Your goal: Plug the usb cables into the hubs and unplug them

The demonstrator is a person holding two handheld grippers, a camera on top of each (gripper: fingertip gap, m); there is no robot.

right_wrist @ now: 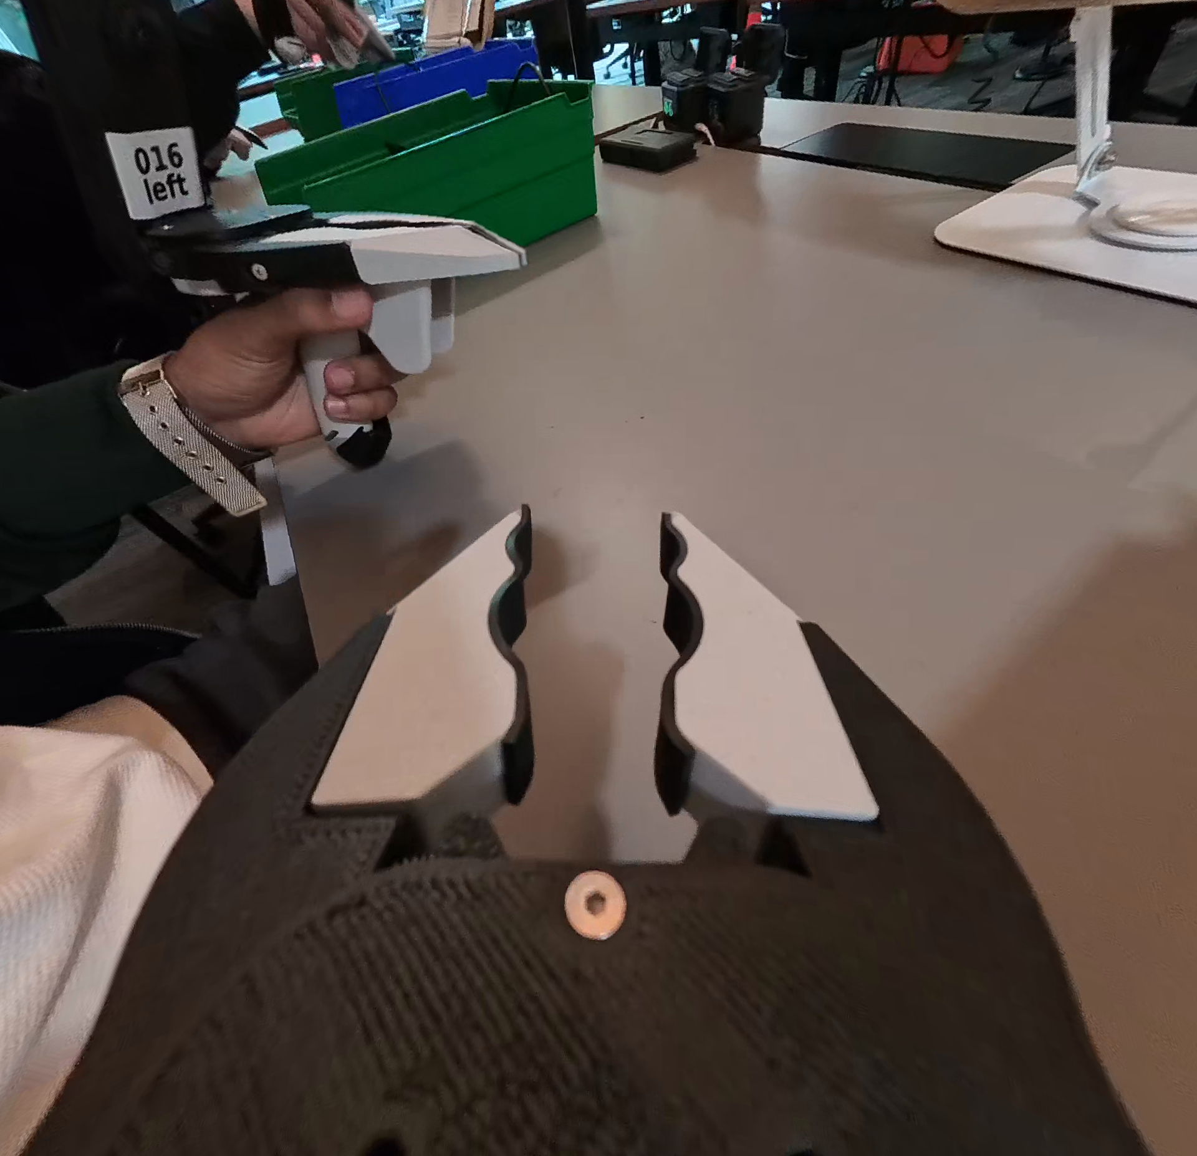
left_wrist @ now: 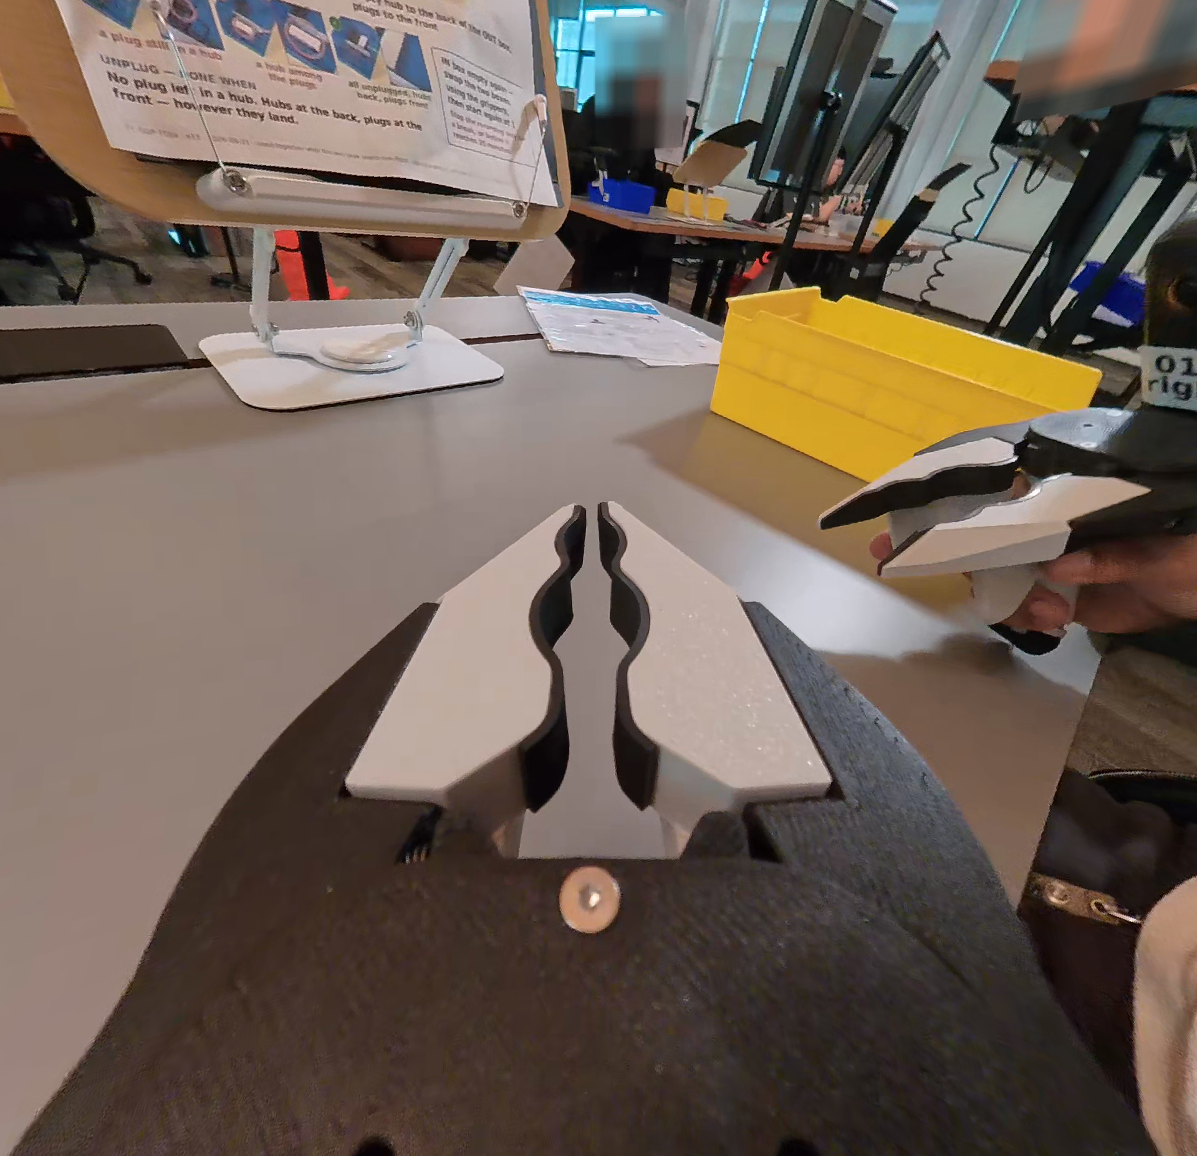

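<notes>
Both grippers hover empty over the bare grey tabletop [left_wrist: 259, 542], likely a ready pose. Left gripper [left_wrist: 591, 510]: tongs nearly clenched, a slit between the tips, grasping nothing. Right gripper [right_wrist: 596, 519]: tongs released, spread wide. No USB cables or hubs visible; probably inside a bin. Only the left view shows the yellow plastic bin [left_wrist: 894, 380], right of the white document stand [left_wrist: 350, 361]; only the right view shows the green plastic bin [right_wrist: 453, 167], far left of the stand.
</notes>
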